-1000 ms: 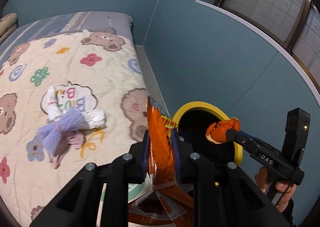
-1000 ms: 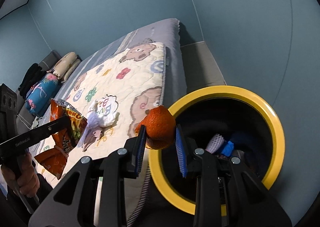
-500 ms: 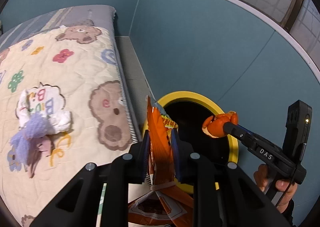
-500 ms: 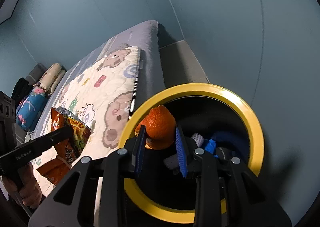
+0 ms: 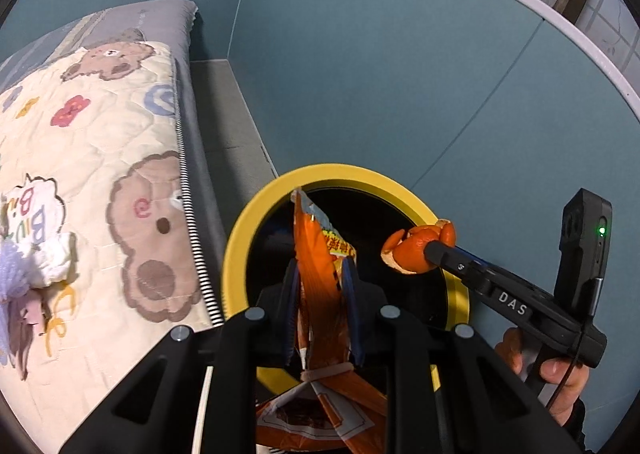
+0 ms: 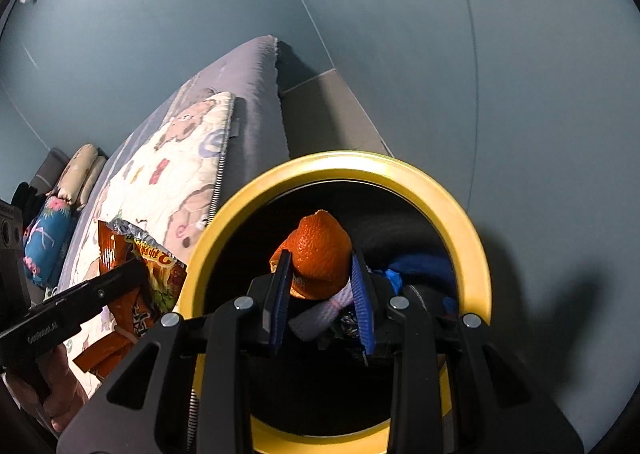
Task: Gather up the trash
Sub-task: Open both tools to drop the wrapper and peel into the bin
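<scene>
Far off to the left of my left tongs (image 5: pixel 322 306) lies the bed (image 5: pixel 120 182), its bear-print quilt carrying a crumpled white tissue (image 5: pixel 50 264) and a scrap of lilac cloth (image 5: pixel 10 274) near the frame's edge. My left tongs are clamped on an orange snack bag (image 5: pixel 316 274), which stands upright between the blue pads with its torn top poking above them and its bottom hanging below. Directly beyond those tongs is the yellow-rimmed bin (image 5: pixel 240 242), standing on the floor just beside the bed, and the bag's top sits in line with its dark mouth.

To the right of the bag, my right tongs (image 6: pixel 322 294) come in from the side, a hand (image 5: pixel 560 378) on the grip below. They're pinching a piece of orange peel (image 6: pixel 318 254), rind facing up, right over the bin's opening. Looking down past the peel from the right wrist view, I see a pale rolled wrapper (image 6: pixel 324 314) and something blue (image 6: pixel 416 268) lying in the bin, under and to the right of those tongs. The teal wall (image 6: pixel 520 94) fills everything further right.
</scene>
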`<state>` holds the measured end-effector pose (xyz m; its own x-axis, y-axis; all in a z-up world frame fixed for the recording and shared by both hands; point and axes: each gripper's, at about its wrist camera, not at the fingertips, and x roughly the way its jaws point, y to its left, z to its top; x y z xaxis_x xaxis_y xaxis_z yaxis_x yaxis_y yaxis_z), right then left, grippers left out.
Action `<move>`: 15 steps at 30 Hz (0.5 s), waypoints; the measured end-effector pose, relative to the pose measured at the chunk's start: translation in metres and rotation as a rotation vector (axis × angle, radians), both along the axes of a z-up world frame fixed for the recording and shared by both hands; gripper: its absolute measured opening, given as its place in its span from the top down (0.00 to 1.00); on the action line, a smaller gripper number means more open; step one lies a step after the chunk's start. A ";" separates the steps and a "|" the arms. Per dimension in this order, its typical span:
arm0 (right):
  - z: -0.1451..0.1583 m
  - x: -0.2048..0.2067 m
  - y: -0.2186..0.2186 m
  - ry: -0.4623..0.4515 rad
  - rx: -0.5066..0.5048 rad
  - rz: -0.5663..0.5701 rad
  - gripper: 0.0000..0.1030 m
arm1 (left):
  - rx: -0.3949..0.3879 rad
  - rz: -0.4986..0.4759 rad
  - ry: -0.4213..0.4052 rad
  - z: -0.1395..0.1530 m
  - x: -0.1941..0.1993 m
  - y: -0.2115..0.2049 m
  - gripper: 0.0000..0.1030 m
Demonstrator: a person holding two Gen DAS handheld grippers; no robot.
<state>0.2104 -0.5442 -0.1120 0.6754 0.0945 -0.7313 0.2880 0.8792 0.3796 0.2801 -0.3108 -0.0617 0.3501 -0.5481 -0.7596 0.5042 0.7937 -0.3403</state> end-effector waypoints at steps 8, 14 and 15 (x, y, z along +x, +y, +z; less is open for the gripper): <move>-0.011 0.003 -0.008 0.007 -0.005 -0.028 0.69 | -0.019 0.007 0.024 -0.014 0.004 -0.006 0.73; -0.004 0.000 -0.008 -0.005 -0.020 -0.047 0.65 | -0.038 0.010 0.037 -0.016 0.001 0.000 0.51; -0.003 0.000 -0.009 -0.006 -0.017 -0.050 0.63 | -0.043 0.009 0.035 -0.015 0.000 0.002 0.49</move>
